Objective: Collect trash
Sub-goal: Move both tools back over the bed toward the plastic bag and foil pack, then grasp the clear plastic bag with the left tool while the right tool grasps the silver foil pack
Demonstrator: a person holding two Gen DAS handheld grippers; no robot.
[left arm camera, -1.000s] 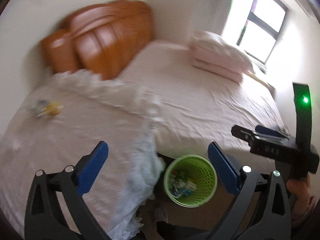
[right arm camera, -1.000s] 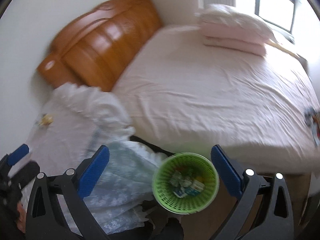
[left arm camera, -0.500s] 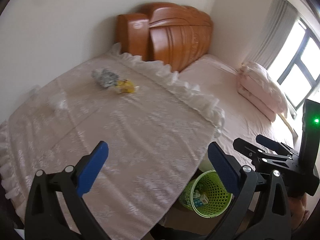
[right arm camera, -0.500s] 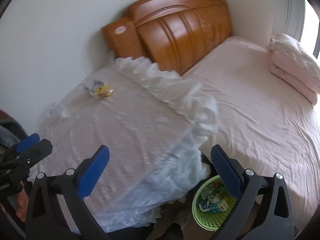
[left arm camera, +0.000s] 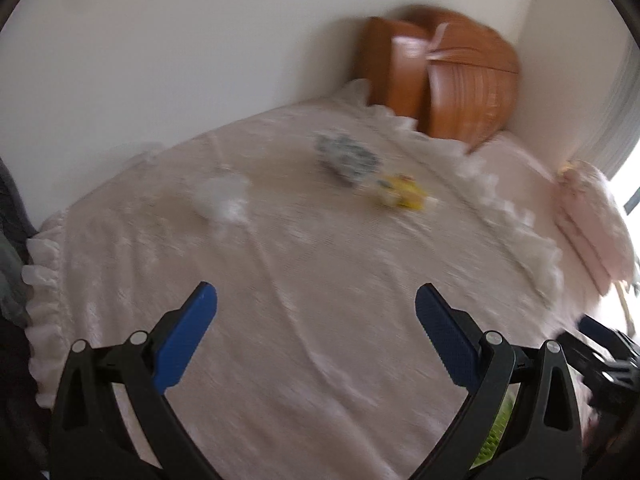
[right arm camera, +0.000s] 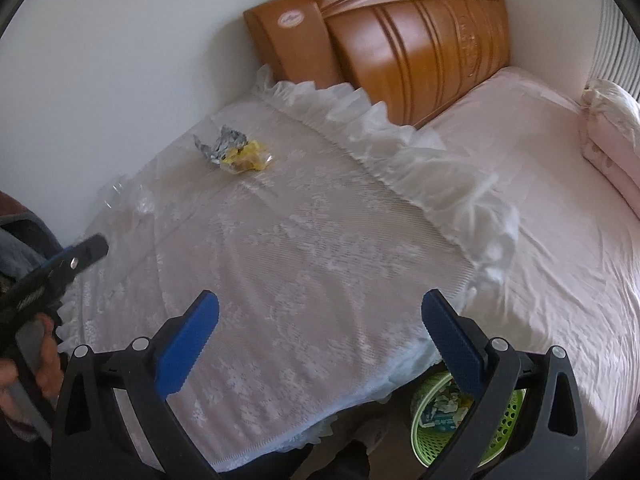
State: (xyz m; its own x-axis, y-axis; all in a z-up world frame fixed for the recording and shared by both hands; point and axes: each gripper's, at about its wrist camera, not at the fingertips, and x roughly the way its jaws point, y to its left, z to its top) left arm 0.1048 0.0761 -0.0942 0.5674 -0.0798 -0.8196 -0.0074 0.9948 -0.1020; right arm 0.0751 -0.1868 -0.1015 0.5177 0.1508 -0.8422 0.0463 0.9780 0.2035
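Note:
On the lace-covered table [right arm camera: 304,248] lie a crumpled silver wrapper [right arm camera: 222,143] and a yellow wrapper [right arm camera: 247,157] touching it; the blurred left wrist view shows the silver wrapper [left arm camera: 347,157], the yellow wrapper [left arm camera: 400,193] and a clear plastic scrap [left arm camera: 224,196]. That clear scrap [right arm camera: 126,196] sits near the table's left edge. My left gripper [left arm camera: 316,334] is open and empty over the near cloth. My right gripper [right arm camera: 320,338] is open and empty too. A green mesh bin [right arm camera: 440,412] with trash stands on the floor between table and bed.
An orange wooden headboard [right arm camera: 408,44] stands against the white wall. The pink bed [right arm camera: 560,216] with a folded pink quilt [right arm camera: 612,136] fills the right. The left gripper [right arm camera: 52,276] and the hand holding it show at the right wrist view's left edge.
Both views have swung left and up from the green bin to the lace-covered table; the wrappers are closer and more central. Both grippers stay open and empty.

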